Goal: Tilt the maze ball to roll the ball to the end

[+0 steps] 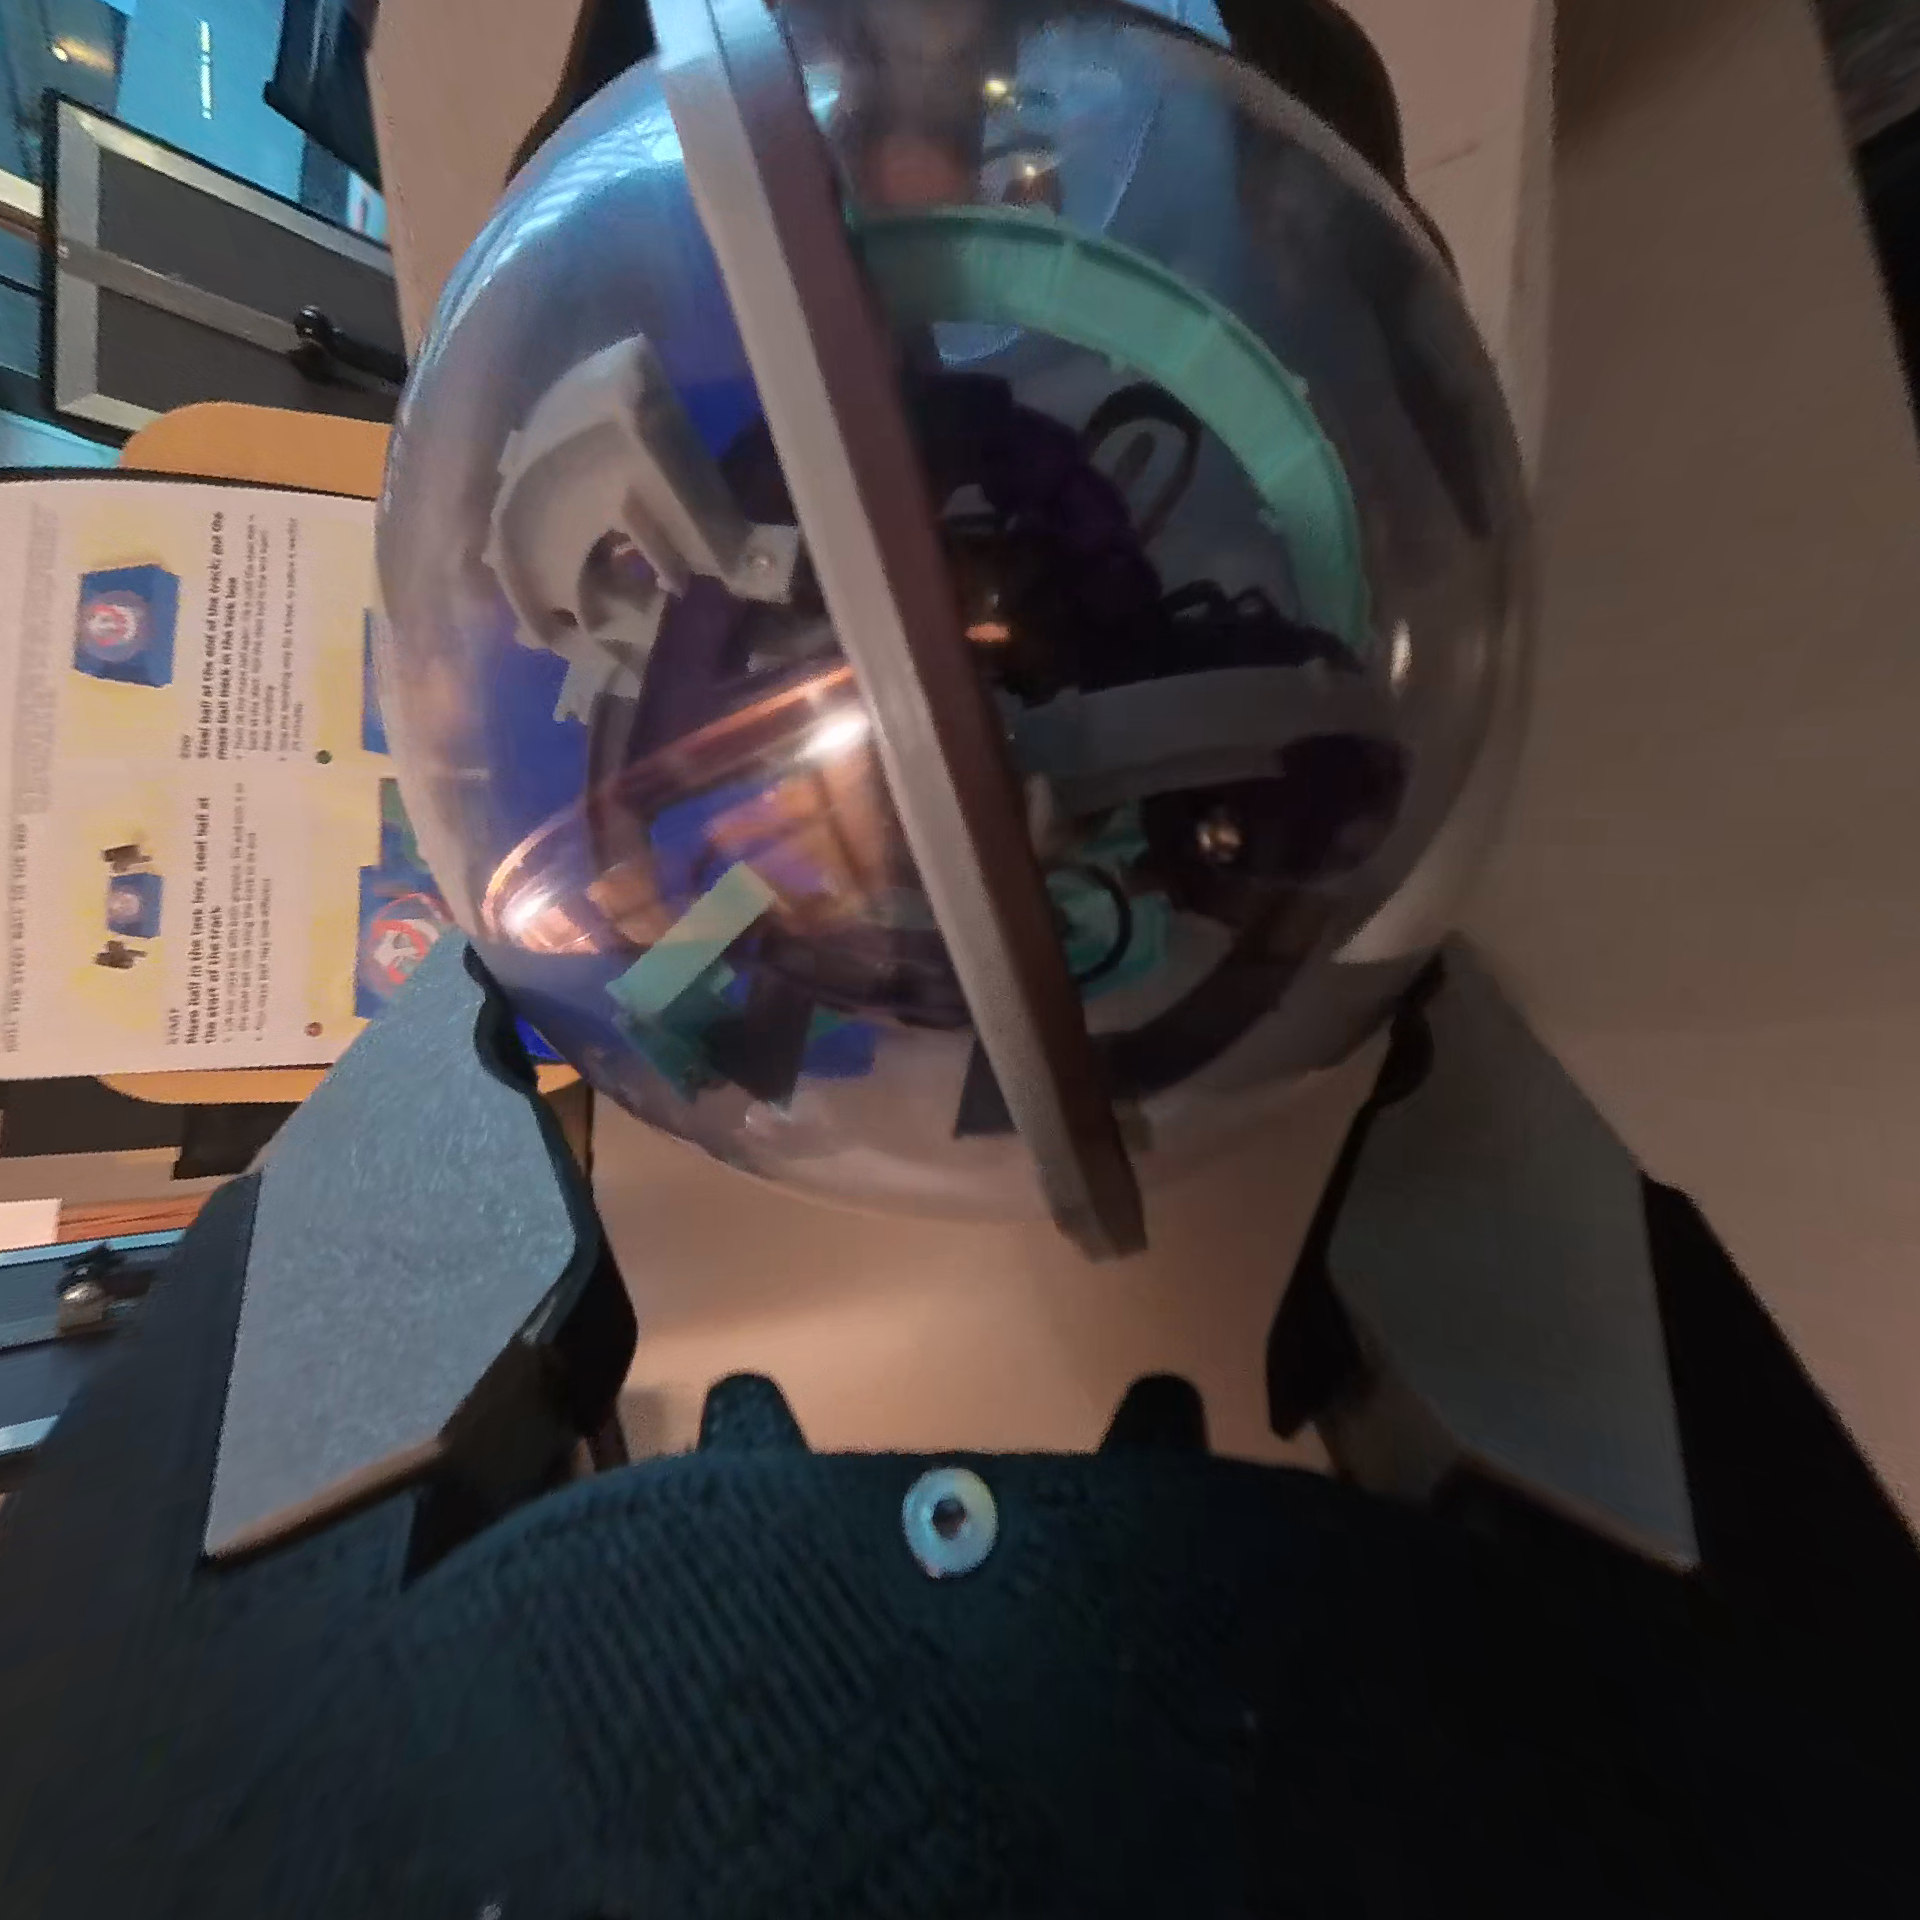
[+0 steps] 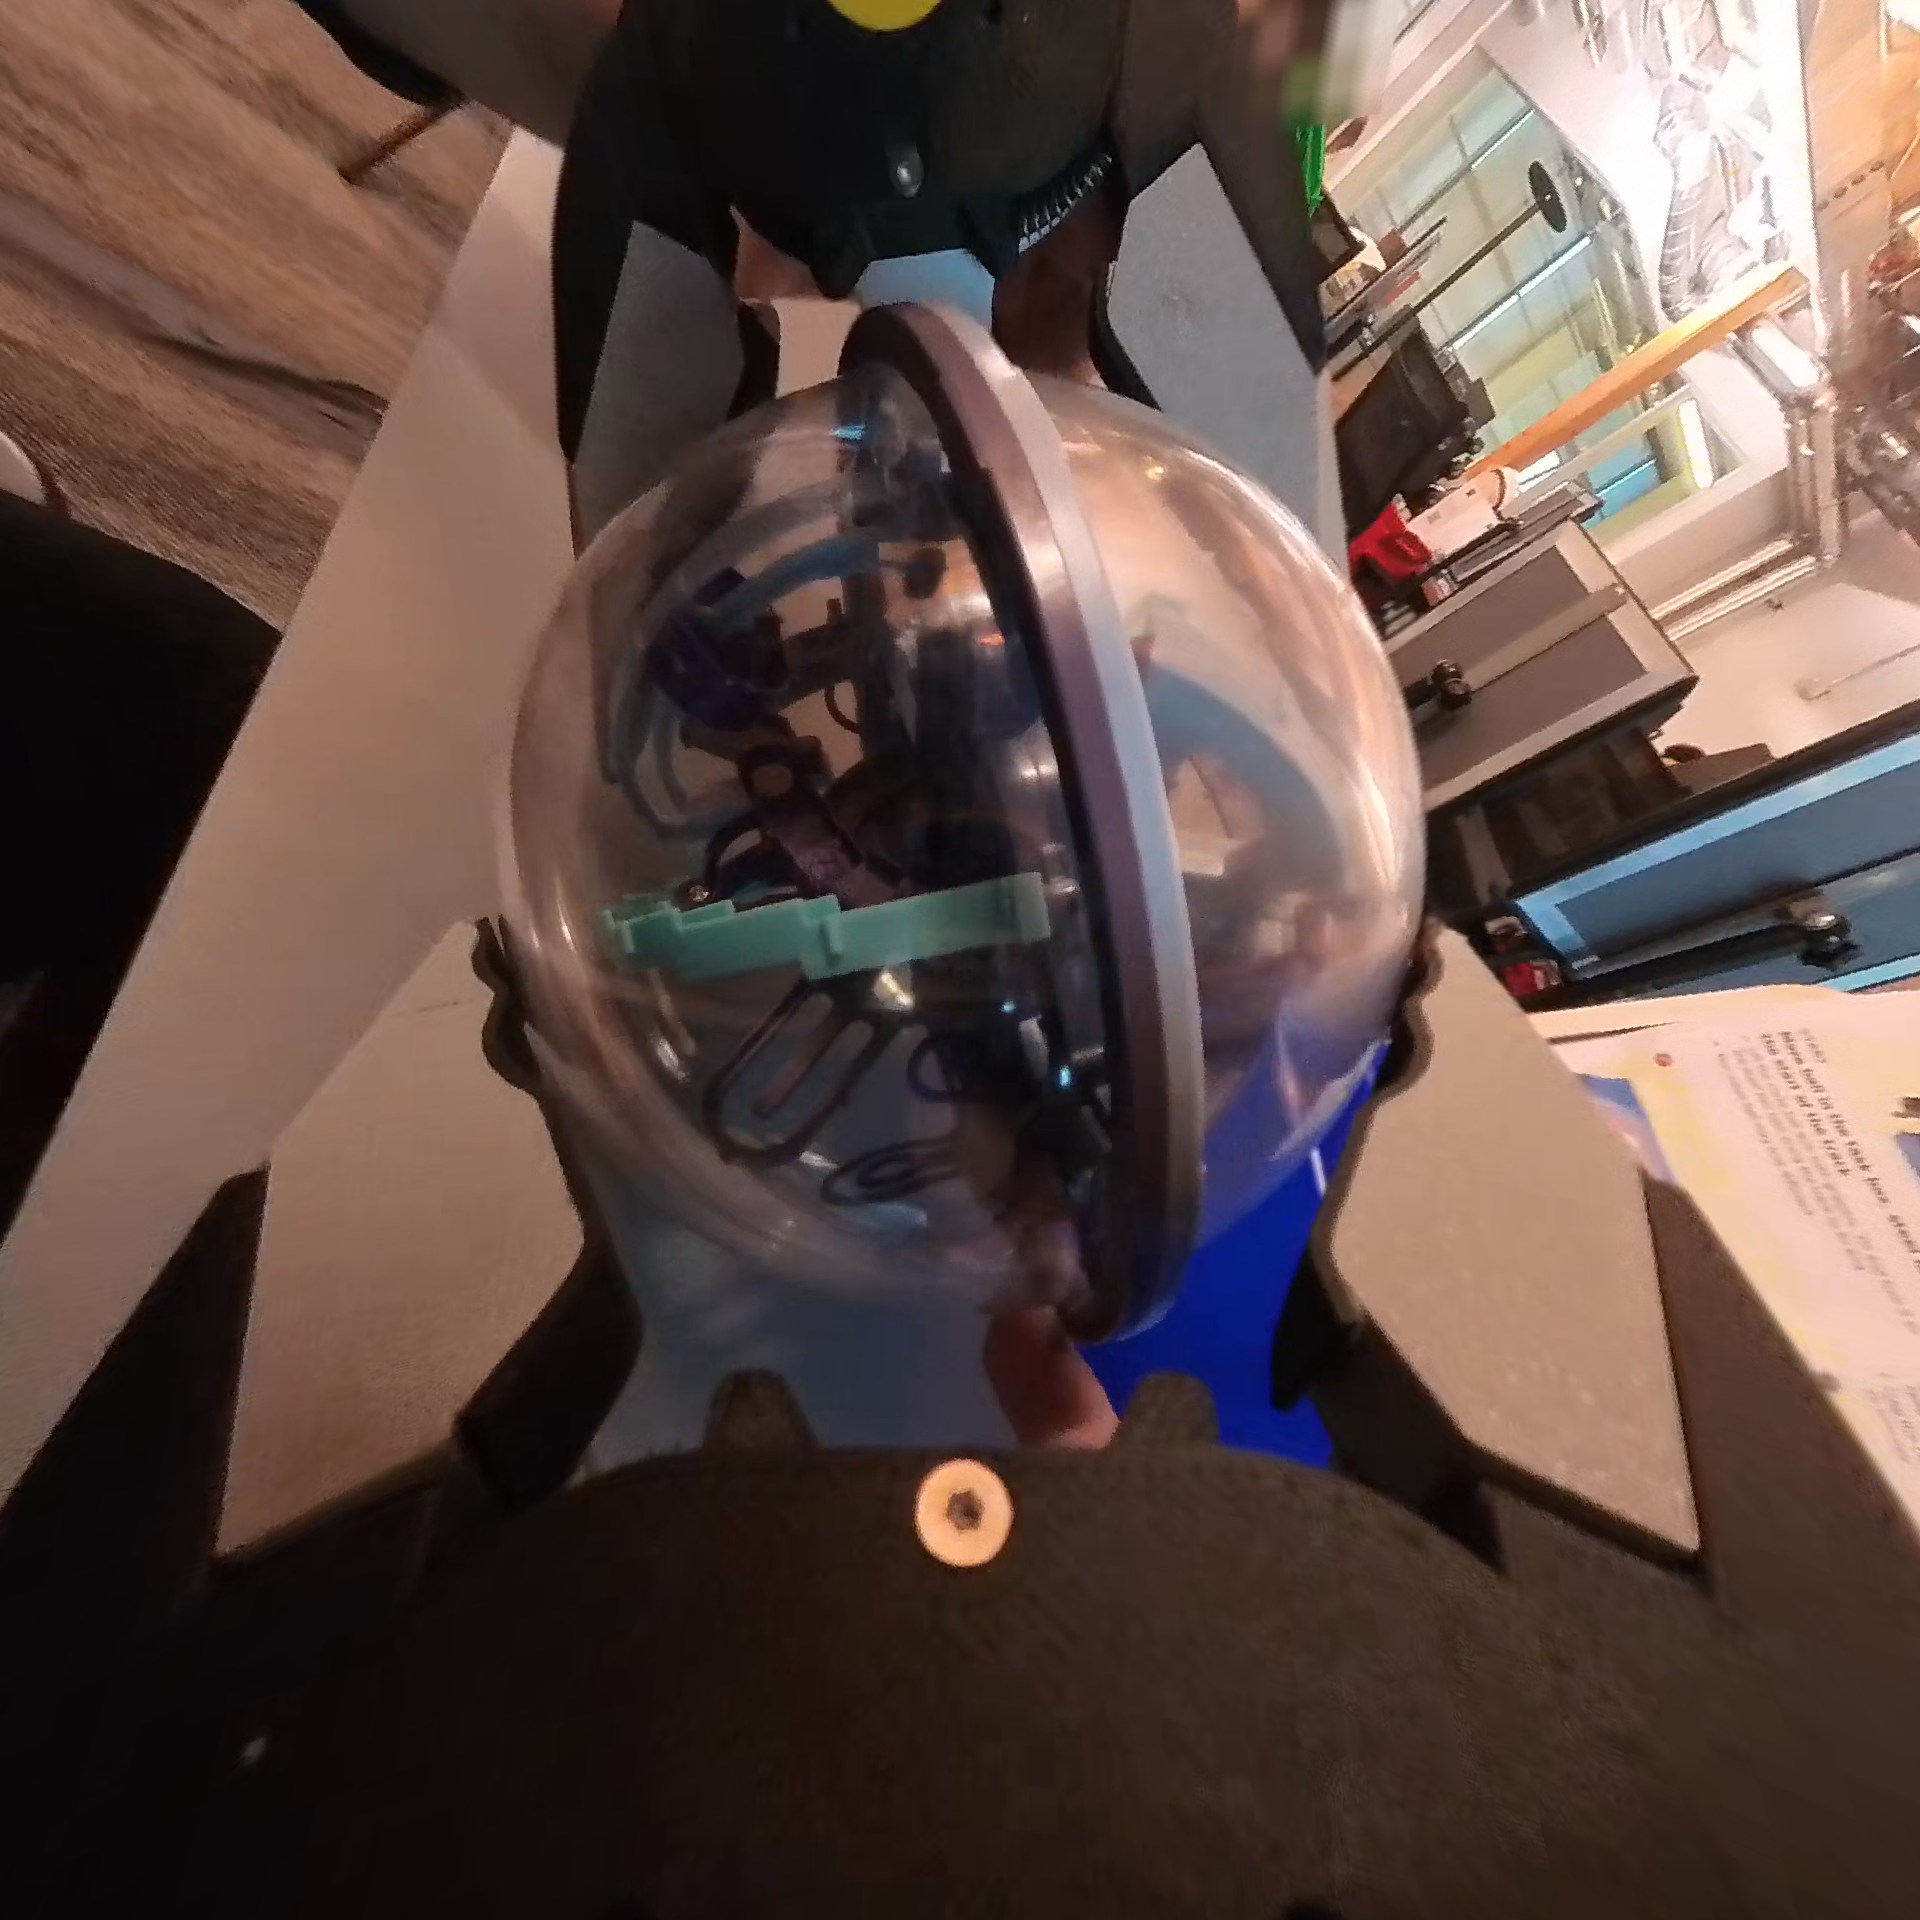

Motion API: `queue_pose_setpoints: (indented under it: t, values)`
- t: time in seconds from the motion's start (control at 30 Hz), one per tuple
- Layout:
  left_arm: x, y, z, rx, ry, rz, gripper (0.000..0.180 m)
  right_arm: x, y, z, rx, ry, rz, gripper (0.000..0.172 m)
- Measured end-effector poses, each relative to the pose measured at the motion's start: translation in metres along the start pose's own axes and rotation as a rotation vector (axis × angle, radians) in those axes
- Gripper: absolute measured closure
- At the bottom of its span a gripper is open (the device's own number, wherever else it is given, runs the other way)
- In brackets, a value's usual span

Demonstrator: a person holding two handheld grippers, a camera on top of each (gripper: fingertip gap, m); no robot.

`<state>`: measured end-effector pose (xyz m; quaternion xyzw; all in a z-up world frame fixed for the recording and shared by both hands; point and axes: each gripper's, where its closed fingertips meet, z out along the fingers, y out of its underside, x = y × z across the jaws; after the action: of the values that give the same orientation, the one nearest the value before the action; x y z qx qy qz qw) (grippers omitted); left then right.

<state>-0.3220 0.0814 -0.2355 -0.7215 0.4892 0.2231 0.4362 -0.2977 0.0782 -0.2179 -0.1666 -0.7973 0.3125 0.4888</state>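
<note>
I grip the clear maze ball (image 1: pixel 935 665) from opposite sides, left hand-held gripper (image 1: pixel 951 971) and right hand-held gripper (image 2: pixel 951 977) both clamped on it, above the counter (image 1: pixel 935 1299)

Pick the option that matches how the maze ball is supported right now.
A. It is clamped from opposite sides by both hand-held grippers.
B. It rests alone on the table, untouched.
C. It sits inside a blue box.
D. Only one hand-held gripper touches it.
A: the maze ball sits between the right hand-held gripper fingers, while the left hand-held gripper closes on it from the far side, raised off the table.
</note>
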Motion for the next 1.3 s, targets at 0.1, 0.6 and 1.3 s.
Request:
queue_pose_setpoints:
  t: [0.1, 0.6, 1.3]
  values:
    - [-0.009, 0.001, -0.001, -0.024, -0.038, 0.023, 0.021, 0.007, -0.003, -0.001, -0.020, 0.020, -0.041, 0.015]
    - [-0.006, 0.006, -0.007, -0.118, 0.089, 0.017, 0.022, 0.006, -0.006, 0.002, 0.015, 0.032, 0.084, 0.015]
    - [-0.027, 0.007, -0.034, -0.260, 0.186, 0.083, 0.021, 0.022, -0.033, 0.004, 0.107, 0.105, 0.175, 0.015]
